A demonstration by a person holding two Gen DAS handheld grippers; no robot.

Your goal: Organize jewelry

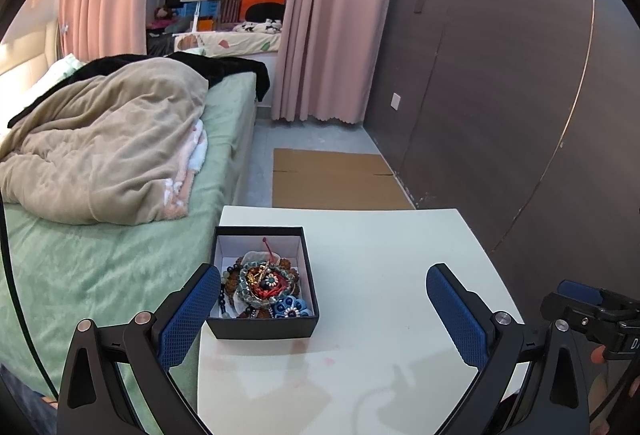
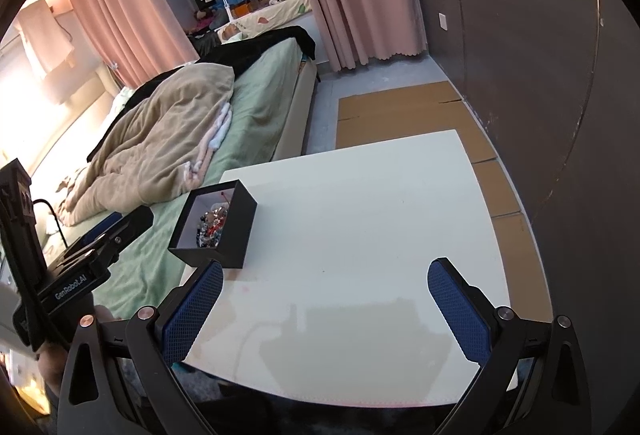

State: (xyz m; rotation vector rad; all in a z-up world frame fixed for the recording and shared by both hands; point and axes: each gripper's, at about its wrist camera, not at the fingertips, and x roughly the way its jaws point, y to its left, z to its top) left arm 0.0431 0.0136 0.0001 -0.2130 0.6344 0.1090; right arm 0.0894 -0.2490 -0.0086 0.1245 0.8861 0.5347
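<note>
A small black box (image 1: 264, 329) sits open on the white table (image 1: 384, 275), close to the table's left edge, the side next to the bed (image 1: 104, 275). Inside the box lies a tangled heap of jewelry (image 1: 264, 287): bead bracelets in grey-green and dark tones, a red cord piece, and blue flower-shaped pieces near the box's front wall.

The left gripper (image 1: 324, 315) hovers just in front of the box with its blue-padded fingers spread wide and nothing between them; its left finger (image 1: 188, 319) overlaps the box's front left corner in the left wrist view, though actual contact cannot be judged. The right gripper (image 2: 326, 311) is also spread wide and empty, held over bare table to the right of the box, well apart from it.

Beyond the box, a beige blanket (image 1: 108, 155) is bunched on the bed, flat cardboard (image 1: 332, 175) lies on the floor past the table's far edge, and pink curtains (image 1: 332, 19) hang further back.
</note>
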